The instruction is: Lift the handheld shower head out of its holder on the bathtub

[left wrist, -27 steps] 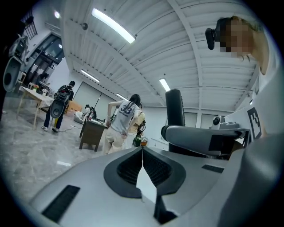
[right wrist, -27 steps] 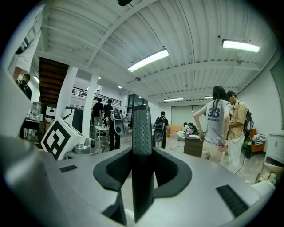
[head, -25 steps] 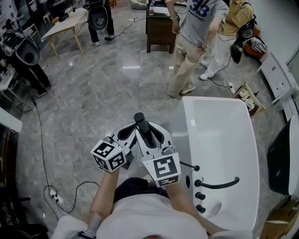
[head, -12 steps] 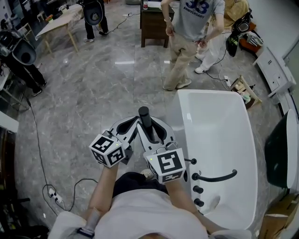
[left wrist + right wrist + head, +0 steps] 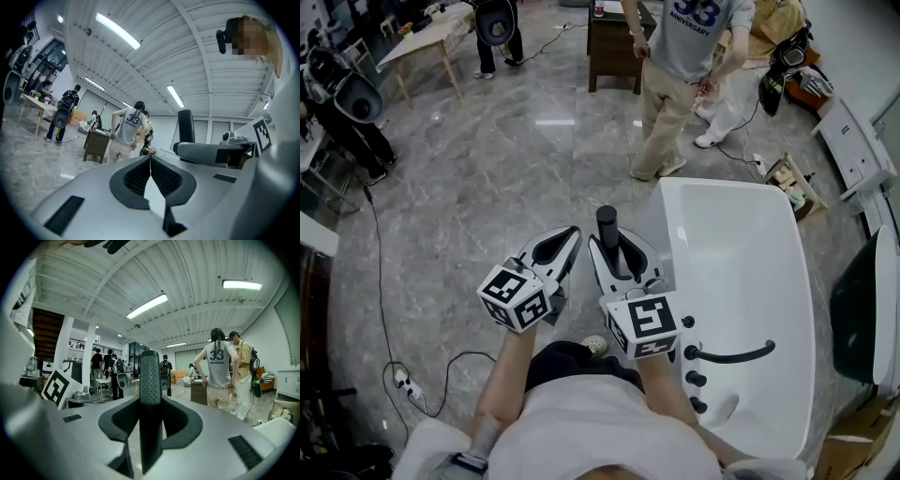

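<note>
Left gripper view shows left tongs (image 5: 150,158) closed empty; right tongs (image 5: 150,404) grip shower head (image 5: 150,373)

Open lab hall: bathtub (image 5: 741,253), worktable (image 5: 422,42), floor cables (image 5: 381,272)

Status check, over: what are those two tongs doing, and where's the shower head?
Left tongs shut, empty. Right tongs clamped on the black shower head, held beside the bathtub. Nothing in the way.

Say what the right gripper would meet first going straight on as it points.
The way looks free nearby: past the shower head clamped in the right gripper, only open floor shows. The person in the grey shirt stands right of that line; distant people may lie on it, depth unclear.
</note>
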Demonstrator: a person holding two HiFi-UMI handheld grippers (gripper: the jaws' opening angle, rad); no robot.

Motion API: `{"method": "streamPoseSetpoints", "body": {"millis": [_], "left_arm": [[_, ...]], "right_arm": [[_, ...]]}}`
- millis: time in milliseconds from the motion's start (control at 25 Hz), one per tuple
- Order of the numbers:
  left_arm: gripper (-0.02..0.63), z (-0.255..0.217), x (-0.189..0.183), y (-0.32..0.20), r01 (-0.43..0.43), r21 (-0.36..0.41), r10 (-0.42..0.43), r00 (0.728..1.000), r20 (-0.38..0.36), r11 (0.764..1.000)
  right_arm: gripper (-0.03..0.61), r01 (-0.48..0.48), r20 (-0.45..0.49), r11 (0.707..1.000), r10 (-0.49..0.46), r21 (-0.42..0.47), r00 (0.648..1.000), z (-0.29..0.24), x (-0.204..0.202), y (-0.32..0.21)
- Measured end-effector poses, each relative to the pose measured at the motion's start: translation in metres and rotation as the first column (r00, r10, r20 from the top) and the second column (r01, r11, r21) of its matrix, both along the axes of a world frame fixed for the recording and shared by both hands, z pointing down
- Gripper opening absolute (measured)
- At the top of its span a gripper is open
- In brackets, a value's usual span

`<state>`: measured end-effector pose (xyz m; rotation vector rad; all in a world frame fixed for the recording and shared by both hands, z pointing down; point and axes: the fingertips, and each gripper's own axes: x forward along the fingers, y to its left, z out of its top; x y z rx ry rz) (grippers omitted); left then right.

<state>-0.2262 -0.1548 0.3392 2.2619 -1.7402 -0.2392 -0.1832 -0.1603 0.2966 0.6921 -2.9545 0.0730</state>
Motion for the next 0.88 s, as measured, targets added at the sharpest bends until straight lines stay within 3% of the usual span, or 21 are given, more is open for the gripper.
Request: {"method": "streamPoseSetpoints", "body": {"millis": [880], "left_arm": [[0.011,-0.008,-0.023,0.009,0.027,0.026,-0.028,1.000,0.001,0.999]], "right_arm": [[0.143,-0.007,-0.017,1.000,0.007,-0.027,1.000,0.011,-0.019,-0.005]]}}
